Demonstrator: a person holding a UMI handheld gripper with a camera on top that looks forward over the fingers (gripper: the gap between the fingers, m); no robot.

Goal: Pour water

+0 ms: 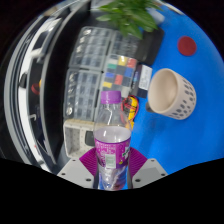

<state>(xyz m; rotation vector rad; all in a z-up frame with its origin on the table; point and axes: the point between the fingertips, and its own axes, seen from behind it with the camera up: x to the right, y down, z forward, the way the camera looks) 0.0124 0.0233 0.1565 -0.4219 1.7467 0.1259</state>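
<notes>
A clear plastic water bottle (pixel 113 145) with a purple label and purple cap stands upright between the magenta pads (pixel 86 160) of my gripper (pixel 112 168). Both pads press against its sides, so the gripper is shut on the bottle. Beyond the bottle and to its right a cream cup (pixel 172 92) with a dotted pattern lies tilted on the blue table surface (pixel 190 140), its opening facing toward the bottle. The cup stands apart from the bottle.
A keyboard (pixel 95 60) lies behind the bottle, with a colourful box (pixel 122 72) beside it. A green plant (pixel 130 14) sits at the far side. A red round object (pixel 186 46) rests on the blue surface beyond the cup.
</notes>
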